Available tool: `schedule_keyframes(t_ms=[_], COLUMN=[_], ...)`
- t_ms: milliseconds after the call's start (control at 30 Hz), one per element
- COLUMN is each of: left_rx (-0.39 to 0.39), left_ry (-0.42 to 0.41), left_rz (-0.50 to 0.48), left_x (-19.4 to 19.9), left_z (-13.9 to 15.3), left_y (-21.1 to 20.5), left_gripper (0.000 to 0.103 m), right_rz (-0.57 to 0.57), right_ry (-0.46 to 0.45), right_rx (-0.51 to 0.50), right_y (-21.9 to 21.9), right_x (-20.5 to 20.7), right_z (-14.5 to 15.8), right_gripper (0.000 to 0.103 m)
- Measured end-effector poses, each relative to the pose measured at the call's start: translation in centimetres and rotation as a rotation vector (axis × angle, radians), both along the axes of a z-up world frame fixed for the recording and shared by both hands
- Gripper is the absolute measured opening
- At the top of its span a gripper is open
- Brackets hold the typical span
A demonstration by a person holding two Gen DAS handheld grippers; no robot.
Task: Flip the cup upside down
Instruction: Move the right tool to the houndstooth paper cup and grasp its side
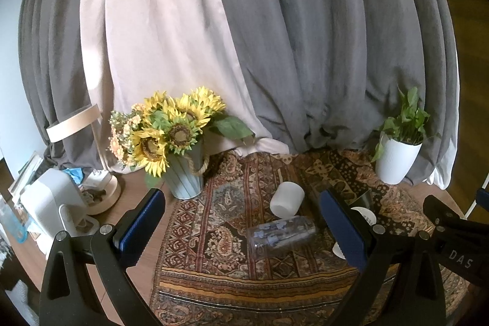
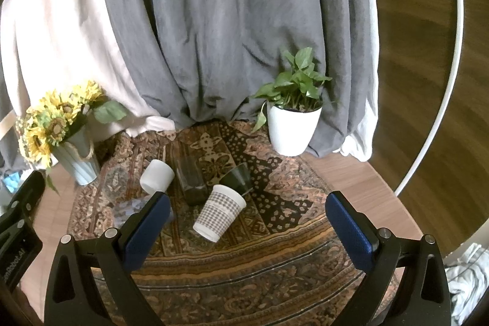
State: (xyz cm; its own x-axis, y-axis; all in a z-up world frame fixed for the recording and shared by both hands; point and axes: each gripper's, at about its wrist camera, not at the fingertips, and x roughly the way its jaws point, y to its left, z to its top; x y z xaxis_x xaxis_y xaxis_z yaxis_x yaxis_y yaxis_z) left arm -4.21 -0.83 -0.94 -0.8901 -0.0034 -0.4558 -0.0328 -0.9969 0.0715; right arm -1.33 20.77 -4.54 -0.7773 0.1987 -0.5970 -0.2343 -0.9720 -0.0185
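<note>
Several cups lie on their sides on a patterned cloth (image 2: 275, 234). A checked paper cup (image 2: 219, 213) lies in the middle of the right wrist view. A white cup (image 2: 156, 176) (image 1: 286, 199), a dark square glass (image 2: 190, 180) and a dark cup (image 2: 237, 179) lie behind it. A clear glass with blue print (image 1: 280, 235) lies in front of the white cup. My left gripper (image 1: 241, 231) is open above the clear glass. My right gripper (image 2: 247, 231) is open and empty, just short of the checked cup.
A sunflower vase (image 1: 183, 173) (image 2: 78, 161) stands at the left of the cloth, a white plant pot (image 2: 292, 127) (image 1: 395, 159) at the back right. Grey and pale curtains hang behind. A lamp base (image 1: 101, 194) and white device (image 1: 52, 203) sit far left.
</note>
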Motion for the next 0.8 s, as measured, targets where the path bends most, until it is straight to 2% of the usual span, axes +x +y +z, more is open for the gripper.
schedule_keyframes(t_ms=[233, 533, 800], left_rx=[0.018, -0.020, -0.055], left_ry=[-0.087, -0.173, -0.238], left_rz=[-0.016, -0.014, 0.008], left_x=[-2.7, -5.8, -8.6], left_z=[-2.0, -5.5, -8.4], left_y=[0.3, 1.2, 1.8], left_gripper=[0.103, 0.103, 0.103], right_rz=[0.053, 0.141, 0.128], right_ry=[-0.092, -0.211, -0.293], right_rx=[-0.050, -0.207, -0.304], right_y=[0.0, 0.2, 0.6], right_x=[-3.0, -7.7, -11.6], right_z=[-2.2, -7.4, -11.7], right_gripper=[0.102, 0.099, 0.091])
